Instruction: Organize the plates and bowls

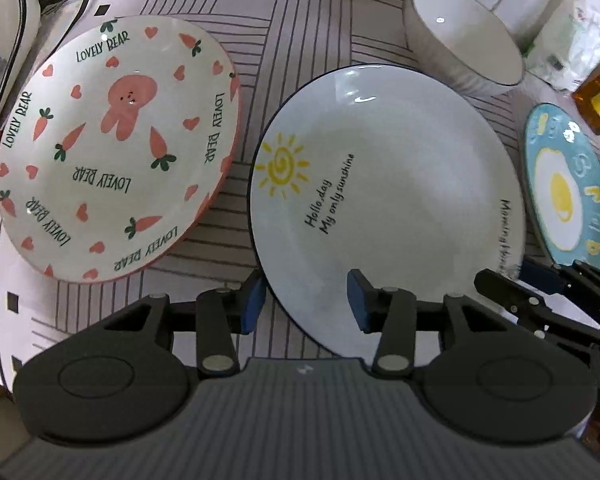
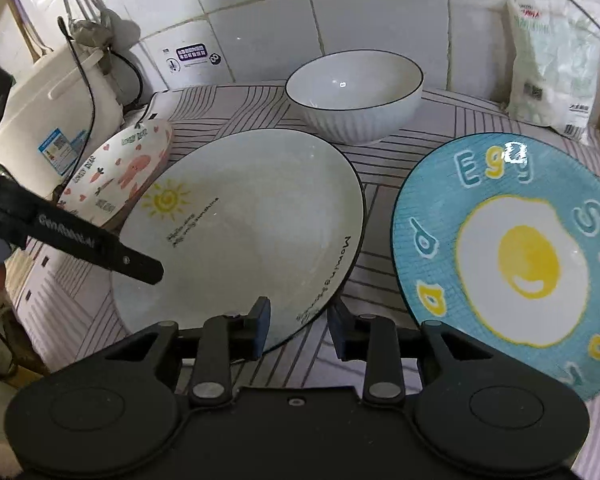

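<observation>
Grippers flank sun plate (image 1: 384, 184) rim: left gripper (image 1: 306, 300) and right gripper (image 2: 300, 326) parted, pads not pressing; bowl (image 2: 356, 96) behind.

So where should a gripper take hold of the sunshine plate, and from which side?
By its rim. The sunshine plate lies flat on the striped cloth, wide and shallow, so only the thin edge fits between the fingers. The near edge looks best: the left gripper and right gripper both stand open there, while the bear plate, white bowl and egg plate crowd the other sides.
</observation>
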Motion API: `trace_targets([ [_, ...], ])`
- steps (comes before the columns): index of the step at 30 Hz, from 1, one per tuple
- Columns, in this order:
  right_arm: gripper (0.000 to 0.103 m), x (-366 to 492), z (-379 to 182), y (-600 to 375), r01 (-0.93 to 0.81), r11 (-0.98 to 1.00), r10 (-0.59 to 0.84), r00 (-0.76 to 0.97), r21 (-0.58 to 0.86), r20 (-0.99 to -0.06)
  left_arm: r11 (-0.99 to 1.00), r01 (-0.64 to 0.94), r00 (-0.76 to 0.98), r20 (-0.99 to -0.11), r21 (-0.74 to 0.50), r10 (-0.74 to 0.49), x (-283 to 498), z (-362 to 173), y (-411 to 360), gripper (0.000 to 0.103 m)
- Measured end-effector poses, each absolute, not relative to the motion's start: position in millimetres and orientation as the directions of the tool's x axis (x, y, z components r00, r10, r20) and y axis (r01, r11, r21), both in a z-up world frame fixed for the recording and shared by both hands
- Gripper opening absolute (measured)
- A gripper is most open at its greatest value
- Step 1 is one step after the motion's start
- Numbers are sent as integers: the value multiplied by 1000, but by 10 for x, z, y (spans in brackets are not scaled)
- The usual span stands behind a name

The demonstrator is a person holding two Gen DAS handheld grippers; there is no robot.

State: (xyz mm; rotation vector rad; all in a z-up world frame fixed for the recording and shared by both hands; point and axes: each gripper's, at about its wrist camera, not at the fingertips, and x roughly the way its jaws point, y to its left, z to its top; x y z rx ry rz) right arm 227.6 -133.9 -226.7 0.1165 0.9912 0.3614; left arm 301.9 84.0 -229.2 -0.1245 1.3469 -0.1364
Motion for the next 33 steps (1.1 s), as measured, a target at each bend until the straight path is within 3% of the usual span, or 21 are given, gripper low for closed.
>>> trace_targets([
  [9, 50, 1776, -1803, -1829, -139, 920, 370, 618, 366, -694, 986, 159, 282, -954, -58, -101, 2833, -1689, 693, 57],
  [19, 60, 1185, -1521, -2453, 6, 946, 221, 723, 325, -655, 920, 384, 367, -901, -78, -230, 2822, -1136, -92, 67],
  [22, 60, 1102, -1562, -2626, 66, 938, 187, 732, 341, -655, 892, 434, 341, -894, -125, -292, 2899, -1144, -377, 76],
  [33, 60, 1271, -1834, -2929, 181, 910, 138, 715, 373, -685, 810, 579, 336, -879, -90, -338, 3398, -1630, -1159, 77],
])
